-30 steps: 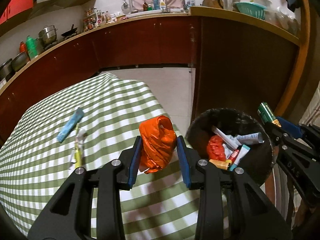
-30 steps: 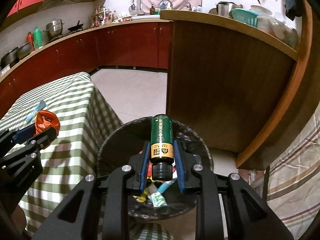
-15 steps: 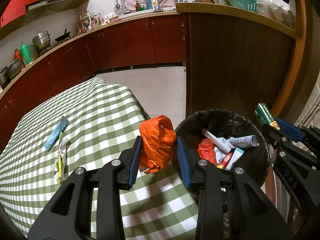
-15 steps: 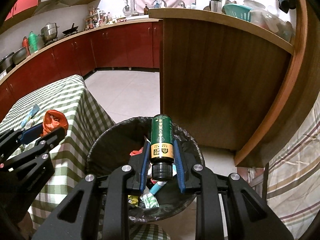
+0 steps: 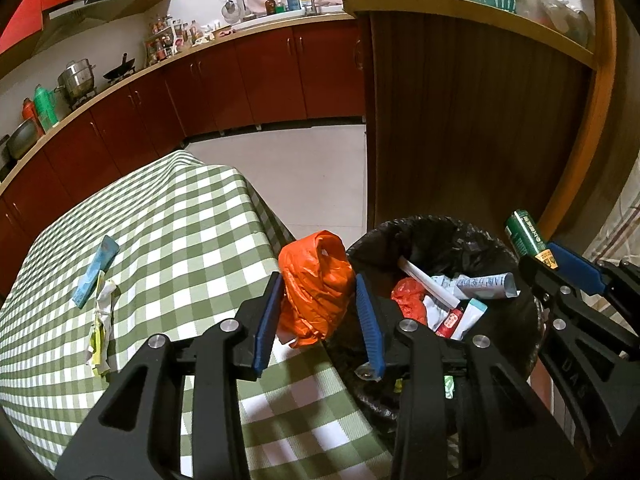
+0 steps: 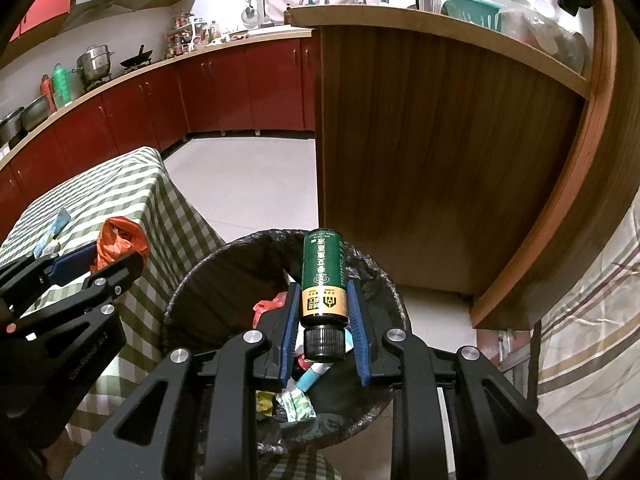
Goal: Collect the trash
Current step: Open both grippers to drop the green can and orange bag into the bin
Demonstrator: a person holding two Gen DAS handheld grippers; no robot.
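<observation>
My left gripper [image 5: 318, 304] is shut on a crumpled orange plastic bag [image 5: 316, 284] and holds it at the table's right edge, beside the rim of the black-lined trash bin [image 5: 520, 296]. My right gripper [image 6: 322, 308] is shut on a green and gold bottle [image 6: 323, 276], cap toward the camera, above the bin [image 6: 192, 280]. The bin holds several wrappers, tubes and a red bag. In the left wrist view the right gripper [image 5: 548, 256] with the bottle [image 5: 525, 232] is over the bin's right rim. In the right wrist view the left gripper [image 6: 96, 264] and bag [image 6: 120, 236] are at left.
The table with a green checked cloth [image 5: 192, 232] carries a blue wrapper [image 5: 96, 271] and a crumpled yellow-white wrapper [image 5: 100, 320] at its left. A tall wooden counter [image 5: 460, 120] stands behind the bin. Red kitchen cabinets [image 5: 240, 80] line the back. A striped cloth [image 6: 592, 320] hangs at right.
My left gripper has carried the orange bag to the right, from over the table to the bin's rim. My right gripper has kept the bottle over the bin, shifting slightly.
</observation>
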